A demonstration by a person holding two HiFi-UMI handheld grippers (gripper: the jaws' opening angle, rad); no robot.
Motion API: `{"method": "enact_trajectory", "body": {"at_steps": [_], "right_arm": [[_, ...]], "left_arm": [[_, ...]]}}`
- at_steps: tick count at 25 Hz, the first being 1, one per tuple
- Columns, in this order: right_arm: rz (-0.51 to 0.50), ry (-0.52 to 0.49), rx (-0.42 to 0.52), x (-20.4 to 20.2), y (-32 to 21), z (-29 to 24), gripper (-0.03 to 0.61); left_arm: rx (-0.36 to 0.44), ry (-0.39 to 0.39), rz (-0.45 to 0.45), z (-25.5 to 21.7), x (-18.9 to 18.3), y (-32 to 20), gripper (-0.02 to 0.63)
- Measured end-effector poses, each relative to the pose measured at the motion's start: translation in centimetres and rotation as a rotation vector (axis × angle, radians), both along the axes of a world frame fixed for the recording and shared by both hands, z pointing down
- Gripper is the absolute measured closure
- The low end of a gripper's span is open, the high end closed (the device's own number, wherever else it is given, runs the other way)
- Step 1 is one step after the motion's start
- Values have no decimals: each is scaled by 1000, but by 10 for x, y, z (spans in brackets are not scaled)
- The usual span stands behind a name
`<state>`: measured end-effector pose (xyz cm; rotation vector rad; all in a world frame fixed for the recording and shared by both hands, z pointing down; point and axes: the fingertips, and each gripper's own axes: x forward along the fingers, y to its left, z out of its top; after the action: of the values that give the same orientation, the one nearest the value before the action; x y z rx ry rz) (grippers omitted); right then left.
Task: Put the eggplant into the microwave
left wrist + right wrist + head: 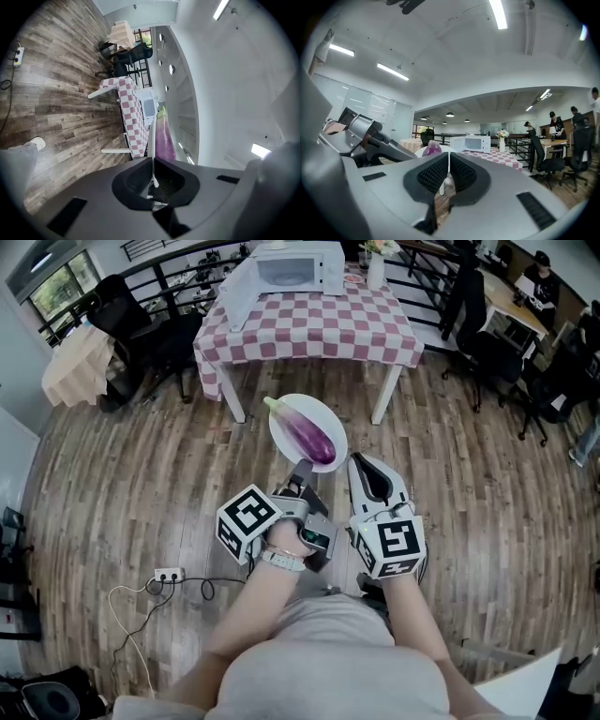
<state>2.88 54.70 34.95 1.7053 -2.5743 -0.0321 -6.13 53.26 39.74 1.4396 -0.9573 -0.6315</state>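
Observation:
A purple eggplant (314,435) with a green stem lies on a white plate (281,418) held up over the wooden floor. My left gripper (302,468) is shut on the plate's near rim. In the left gripper view the plate (151,140) runs edge-on into the closed jaws (153,176), with the eggplant (164,138) beside it. My right gripper (354,463) is beside the plate's right edge, its jaws together with nothing between them (449,168). The white microwave (300,268) stands on the far table, door swung open to the left.
The table (309,329) wears a red-and-white checked cloth and also carries a white vase (375,273). Black office chairs (141,324) stand at its left and right. A power strip (169,574) with a cable lies on the floor at my left. People sit at desks far right.

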Motion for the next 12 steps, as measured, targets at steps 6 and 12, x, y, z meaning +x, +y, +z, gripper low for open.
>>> {"method": "enact_trajectory", "body": {"at_steps": [6,12], "right_arm": [[-17,26,-8,-4,-33,5,545],[-2,15,-17,-7,-76,5,545]], "left_arm": [[-1,10,-10,3,-2,-37,600],[0,11,7,2,-1,-75,600]]}}
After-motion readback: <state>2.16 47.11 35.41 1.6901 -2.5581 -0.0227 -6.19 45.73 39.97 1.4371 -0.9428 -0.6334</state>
